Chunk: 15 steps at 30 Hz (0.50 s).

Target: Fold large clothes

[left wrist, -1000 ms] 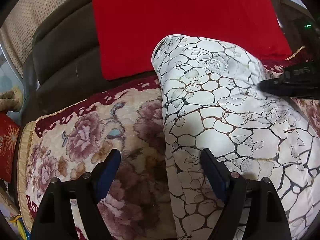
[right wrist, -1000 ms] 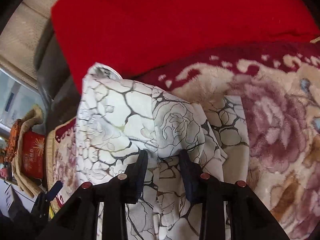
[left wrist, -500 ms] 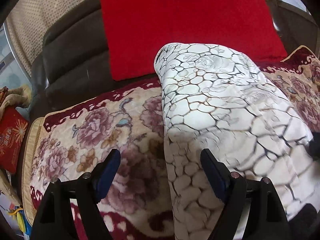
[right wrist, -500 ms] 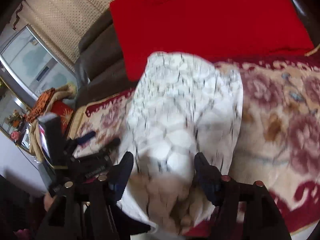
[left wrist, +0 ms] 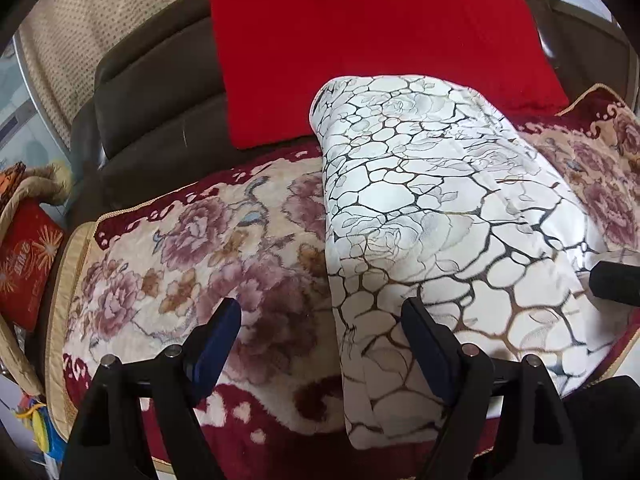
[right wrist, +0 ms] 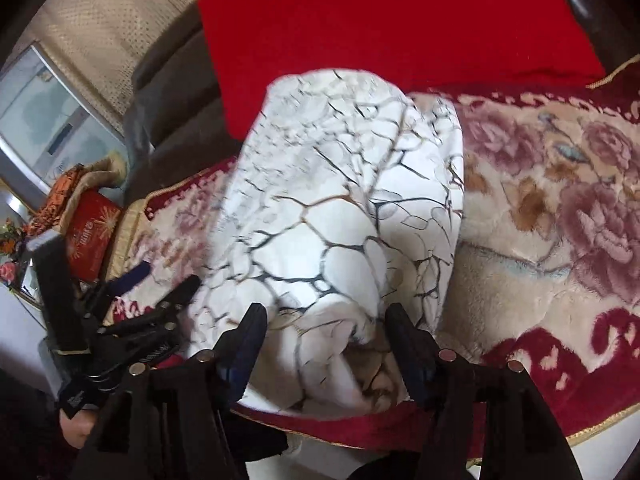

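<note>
Both claws, left and right, are gaping empty; the garment is lying ahead on the blanket, a red cushion beyond against the sofa.

Red cushion against dark sofa back, floral plush blanket, red box at left
</note>
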Motion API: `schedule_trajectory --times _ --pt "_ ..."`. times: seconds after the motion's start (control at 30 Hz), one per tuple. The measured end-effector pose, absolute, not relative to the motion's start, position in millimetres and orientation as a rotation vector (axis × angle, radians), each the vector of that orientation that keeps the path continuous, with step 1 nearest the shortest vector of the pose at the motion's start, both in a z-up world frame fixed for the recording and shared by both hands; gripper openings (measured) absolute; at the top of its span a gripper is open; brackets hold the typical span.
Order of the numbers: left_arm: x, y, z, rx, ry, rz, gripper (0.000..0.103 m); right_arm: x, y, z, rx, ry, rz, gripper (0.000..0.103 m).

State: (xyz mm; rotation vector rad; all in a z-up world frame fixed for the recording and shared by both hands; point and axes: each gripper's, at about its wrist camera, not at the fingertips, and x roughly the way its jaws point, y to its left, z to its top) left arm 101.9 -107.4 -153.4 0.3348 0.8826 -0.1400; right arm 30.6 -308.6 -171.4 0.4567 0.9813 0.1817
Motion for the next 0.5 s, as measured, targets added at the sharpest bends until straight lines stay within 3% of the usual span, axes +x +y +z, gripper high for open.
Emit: schedule_trajectory --times 0.13,0.5 --pt "103.1 -108.1 -164.7 0.339 0.9 -0.123 0.094 41.7 -307.2 -203.2 0.449 1.061 0.146 0.064" --pt "109.9 -124.5 -167.1 0.463 0.955 -0.073 0.1 19.8 -323.4 -225.3 0.591 0.999 0.193 0.065"
